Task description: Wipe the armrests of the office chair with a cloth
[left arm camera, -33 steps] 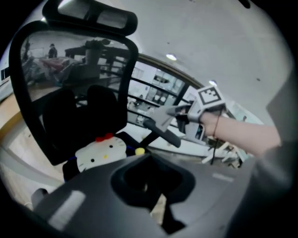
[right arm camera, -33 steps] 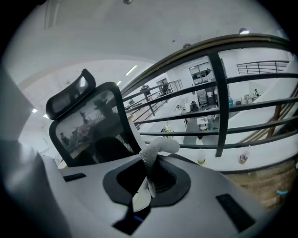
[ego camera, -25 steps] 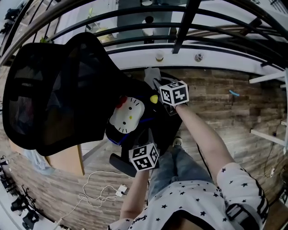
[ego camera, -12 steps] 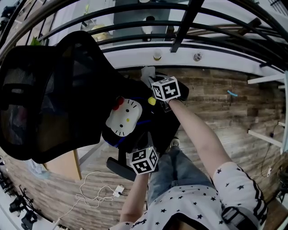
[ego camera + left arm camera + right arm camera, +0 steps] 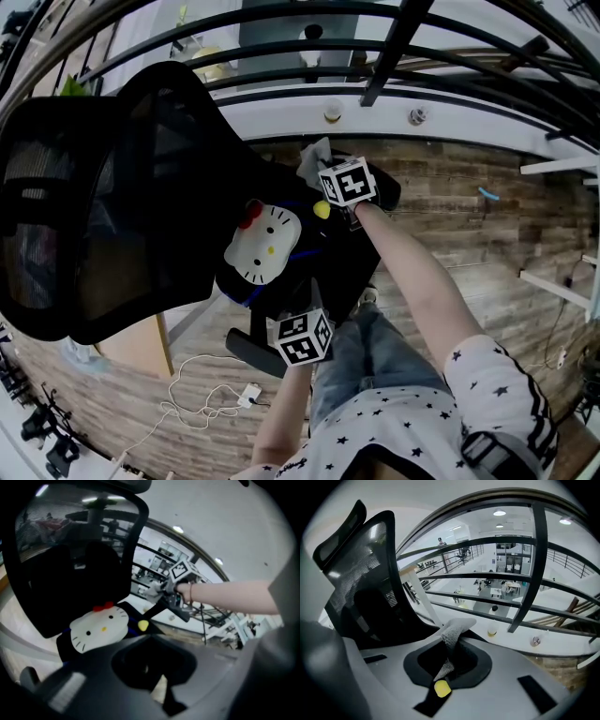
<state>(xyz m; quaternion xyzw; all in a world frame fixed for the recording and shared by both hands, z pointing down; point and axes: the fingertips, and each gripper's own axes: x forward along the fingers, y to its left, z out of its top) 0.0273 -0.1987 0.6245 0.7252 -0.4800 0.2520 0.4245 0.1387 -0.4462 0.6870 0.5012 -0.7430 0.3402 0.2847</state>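
Note:
A black office chair [image 5: 112, 187] with a mesh back stands at the left of the head view. My right gripper [image 5: 328, 171] is over its far armrest [image 5: 384, 192] and is shut on a pale grey cloth [image 5: 314, 155]. In the right gripper view the cloth [image 5: 452, 632] sticks up from between the jaws of that gripper [image 5: 449, 657]. My left gripper [image 5: 300, 323] hovers by the near armrest [image 5: 246, 349]. Its jaws stand close together with nothing seen between them [image 5: 151, 670]. The left gripper view shows the right gripper [image 5: 169, 587] above the far armrest [image 5: 177, 612].
A white cat-face cushion [image 5: 262, 244] lies on the seat, a small yellow thing [image 5: 322, 208] beside it. Black railing bars [image 5: 394, 37] run behind the chair. A white cable and plug [image 5: 216, 398] lie on the wood floor. My legs are close to the seat.
My right gripper has slid the cloth a little to the left and farther away along the far armrest. The left gripper has hardly moved.

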